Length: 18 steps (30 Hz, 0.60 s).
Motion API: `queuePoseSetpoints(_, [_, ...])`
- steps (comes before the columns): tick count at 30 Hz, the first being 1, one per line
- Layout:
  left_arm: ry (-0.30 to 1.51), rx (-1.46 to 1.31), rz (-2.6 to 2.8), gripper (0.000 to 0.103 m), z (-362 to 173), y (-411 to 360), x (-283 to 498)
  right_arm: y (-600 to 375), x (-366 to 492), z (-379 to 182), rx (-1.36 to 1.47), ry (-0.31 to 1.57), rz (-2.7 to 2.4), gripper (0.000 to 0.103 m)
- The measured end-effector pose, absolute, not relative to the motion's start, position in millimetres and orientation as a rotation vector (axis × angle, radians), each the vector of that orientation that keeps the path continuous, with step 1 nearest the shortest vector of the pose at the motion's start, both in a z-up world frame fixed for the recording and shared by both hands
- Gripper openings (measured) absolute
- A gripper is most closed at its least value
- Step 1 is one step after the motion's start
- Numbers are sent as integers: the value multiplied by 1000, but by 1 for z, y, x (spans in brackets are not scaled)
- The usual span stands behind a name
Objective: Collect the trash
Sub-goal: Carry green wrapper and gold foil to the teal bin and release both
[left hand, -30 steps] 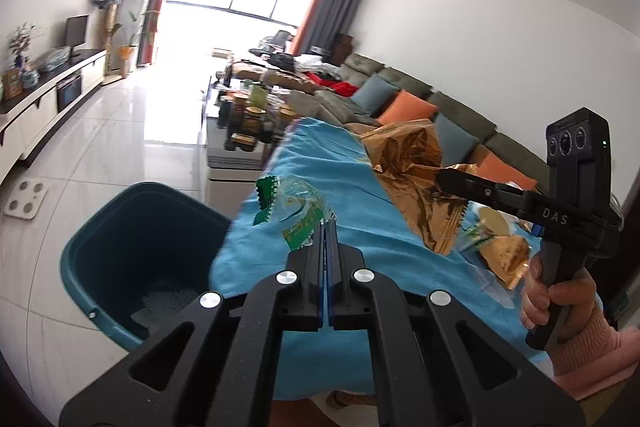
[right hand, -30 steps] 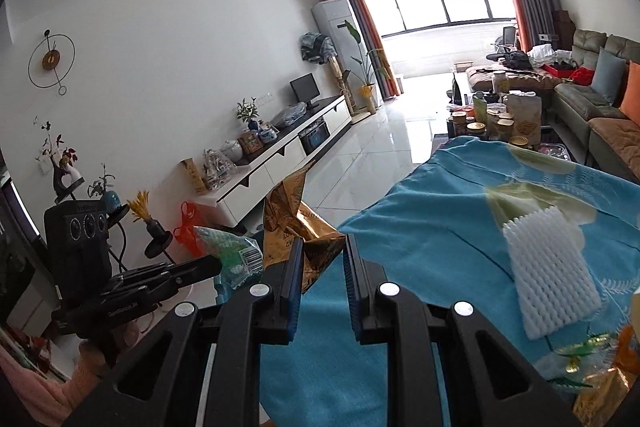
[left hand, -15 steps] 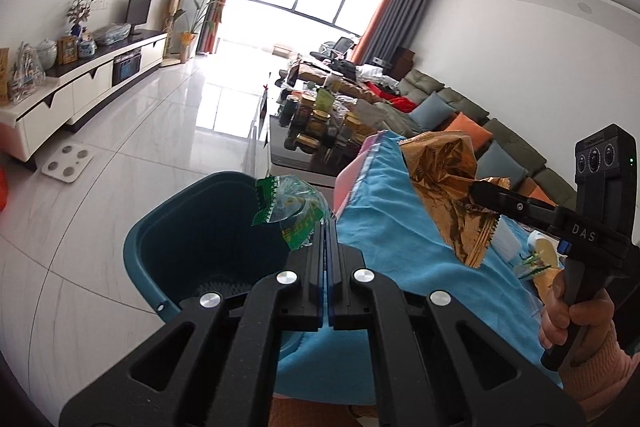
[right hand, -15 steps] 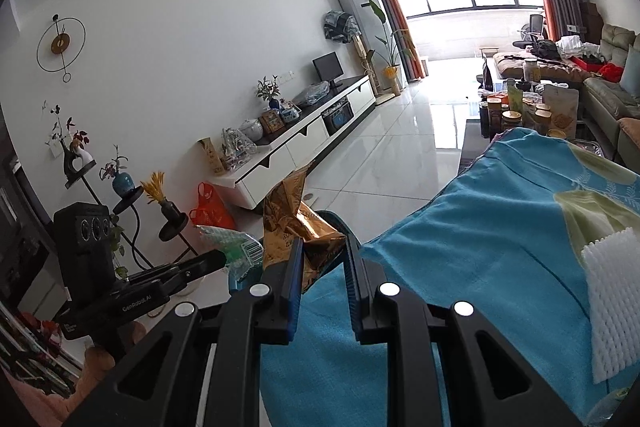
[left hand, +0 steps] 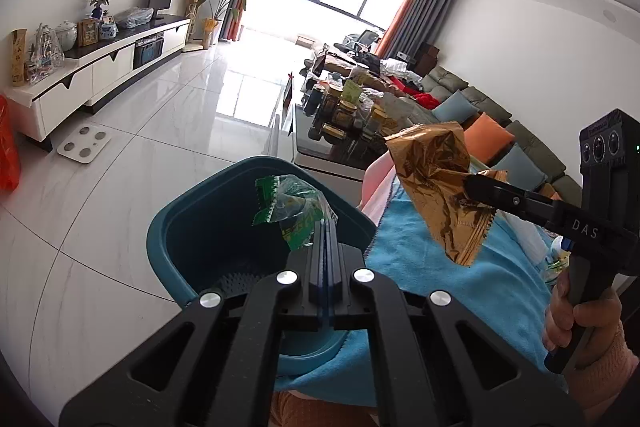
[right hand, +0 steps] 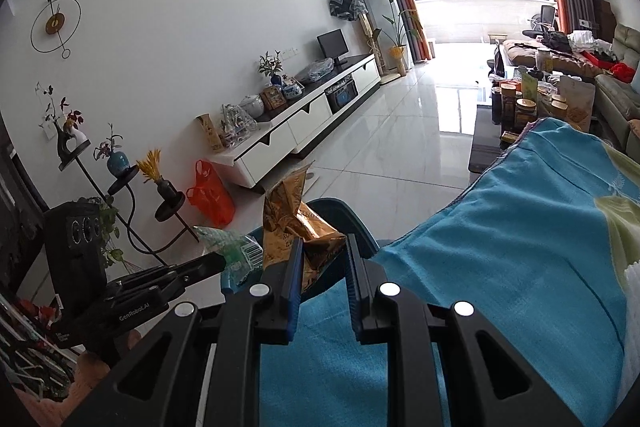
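Observation:
My left gripper (left hand: pixel 326 227) is shut on a crumpled green-and-clear wrapper (left hand: pixel 288 203), which hangs over the mouth of a teal bin (left hand: pixel 188 227) on the floor. In the left wrist view my right gripper (left hand: pixel 472 183) comes in from the right, shut on a crumpled gold foil wrapper (left hand: pixel 436 183) above the table's edge. In the right wrist view, that gold wrapper (right hand: pixel 296 223) stands up between the right gripper's (right hand: pixel 322 247) fingers, with the bin's rim (right hand: pixel 348 215) just behind. The left gripper (right hand: pixel 220 261) and its green wrapper (right hand: pixel 228 243) are at lower left.
A table under a blue cloth (right hand: pixel 520 247) fills the right side, with white foam netting (right hand: pixel 632 283) at its edge. Beyond stand a coffee table crowded with jars (left hand: pixel 344 107), a white TV cabinet (left hand: pixel 100 67), a floor scale (left hand: pixel 84 145), an orange bag (right hand: pixel 210 195) and a plant stand (right hand: pixel 120 179).
Both grippers have swung left, off the blue cloth and towards the bin, each keeping its wrapper. The green wrapper has gone from over the table to over the bin's mouth.

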<state>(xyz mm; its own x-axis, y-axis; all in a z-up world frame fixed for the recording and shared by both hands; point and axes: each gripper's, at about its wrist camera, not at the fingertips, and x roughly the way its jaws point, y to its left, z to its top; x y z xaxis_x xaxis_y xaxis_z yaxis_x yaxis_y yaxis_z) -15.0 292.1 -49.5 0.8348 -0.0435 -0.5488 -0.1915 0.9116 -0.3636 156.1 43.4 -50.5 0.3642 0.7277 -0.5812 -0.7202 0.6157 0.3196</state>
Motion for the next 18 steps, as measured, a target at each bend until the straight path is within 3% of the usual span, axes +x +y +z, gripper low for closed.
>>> queuePoseSetpoints(18, [666,-434,99,1,-80,297,14,101,179,-81,-85,881,895,20])
